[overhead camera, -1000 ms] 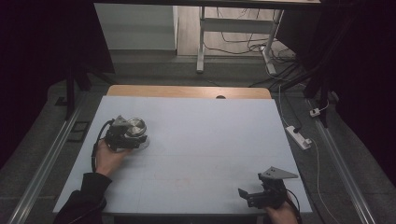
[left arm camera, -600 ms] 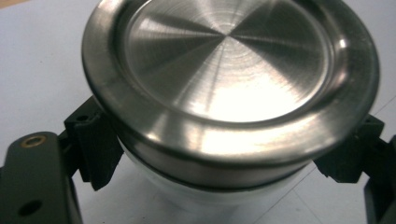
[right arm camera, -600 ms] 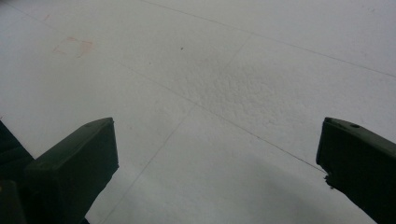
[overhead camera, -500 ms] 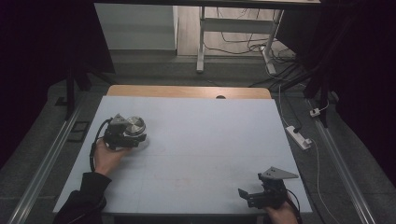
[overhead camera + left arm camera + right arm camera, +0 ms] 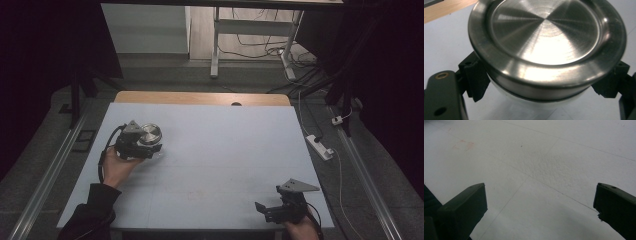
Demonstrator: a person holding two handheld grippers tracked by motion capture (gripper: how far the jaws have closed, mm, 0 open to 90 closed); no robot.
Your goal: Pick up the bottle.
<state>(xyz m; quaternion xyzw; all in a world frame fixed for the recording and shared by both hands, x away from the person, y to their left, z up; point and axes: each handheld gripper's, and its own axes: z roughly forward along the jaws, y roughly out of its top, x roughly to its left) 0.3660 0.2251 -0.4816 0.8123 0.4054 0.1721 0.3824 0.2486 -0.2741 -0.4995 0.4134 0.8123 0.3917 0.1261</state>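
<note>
Nearest the person, at the front right corner of the bench (image 5: 215, 165), sits the right gripper (image 5: 263, 210), one of two grippers on the scene. Its hand (image 5: 302, 231) comes in from the bottom edge, and a grey three-cornered plate rides on top of it. In the right gripper view its two black fingers (image 5: 465, 207) stand wide apart with nothing but bare white bench surface between them, so this gripper is open and holds nothing.

Further up and on the left side of the bench is the left gripper (image 5: 150, 145), carried by the left hand (image 5: 117, 167), whose dark sleeve (image 5: 90, 215) runs down to the bottom left corner. One black cable loops from the gripper's body round the hand. This gripper is clamped on the single object in play, a round jar (image 5: 544, 97) with a pale body and a brushed-metal lid (image 5: 546, 37). In the left gripper view the two black fingers (image 5: 475, 75) press on the jar's sides just below the lid's rim, one on each side. The jar is thus at the left of the bench, about halfway back; whether its base touches the surface cannot be told.

Beyond the white sheet, a strip of bare wood (image 5: 200, 97) shows along the bench's far edge. Past the bench's right edge, one white power strip (image 5: 320, 146) lies on the floor.
</note>
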